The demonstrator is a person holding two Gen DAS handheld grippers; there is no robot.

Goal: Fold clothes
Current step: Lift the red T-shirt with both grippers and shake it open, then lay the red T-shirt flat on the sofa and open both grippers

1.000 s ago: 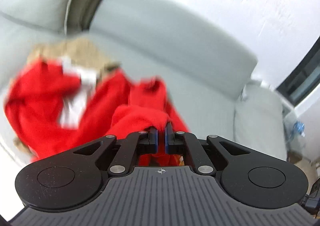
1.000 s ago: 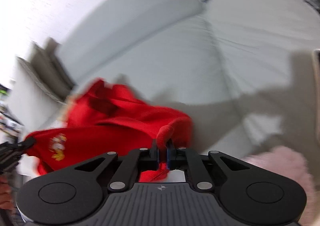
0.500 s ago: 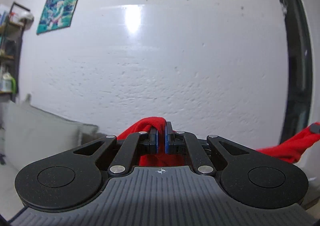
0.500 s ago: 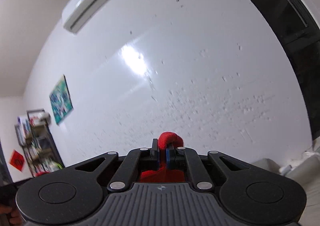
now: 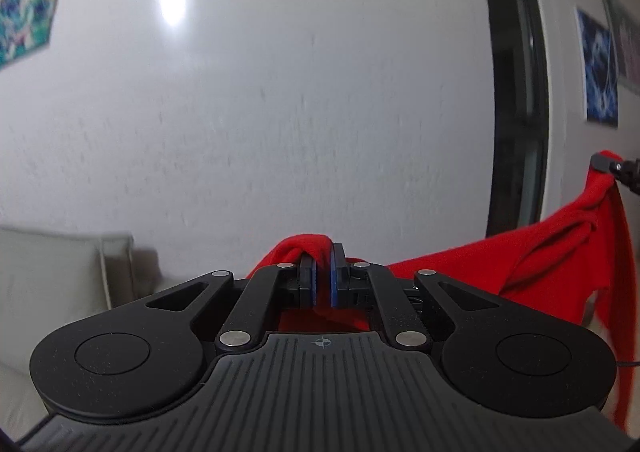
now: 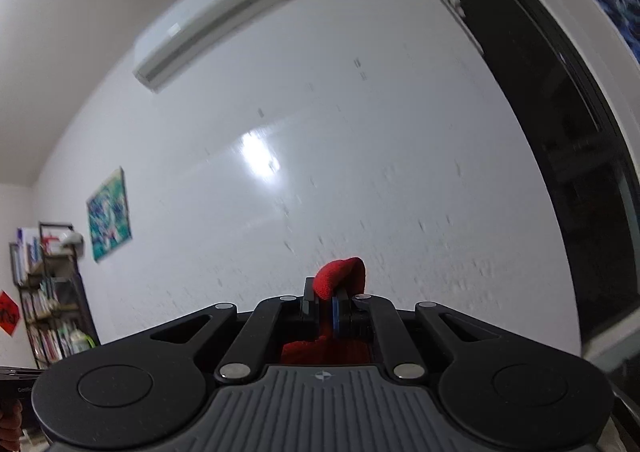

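Note:
A red garment (image 5: 560,252) hangs in the air, stretched between my two grippers. My left gripper (image 5: 322,276) is shut on one bunched edge of it, with red cloth bulging above the pads. In the left wrist view the garment runs to the right, where my right gripper (image 5: 608,164) pinches its far corner. In the right wrist view my right gripper (image 6: 325,304) is shut on a fold of the red garment (image 6: 340,278). Both cameras point up at the white wall, so the lower part of the garment is hidden.
A grey sofa back (image 5: 60,272) shows at lower left in the left wrist view. A dark doorway (image 5: 516,92) and wall pictures (image 5: 600,64) are to the right. An air conditioner (image 6: 208,20), a painting (image 6: 110,212) and a bookshelf (image 6: 48,304) show in the right wrist view.
Both grippers have lifted the red garment off the sofa, and the views swung from the seat up to the wall. The garment now hangs spread between them.

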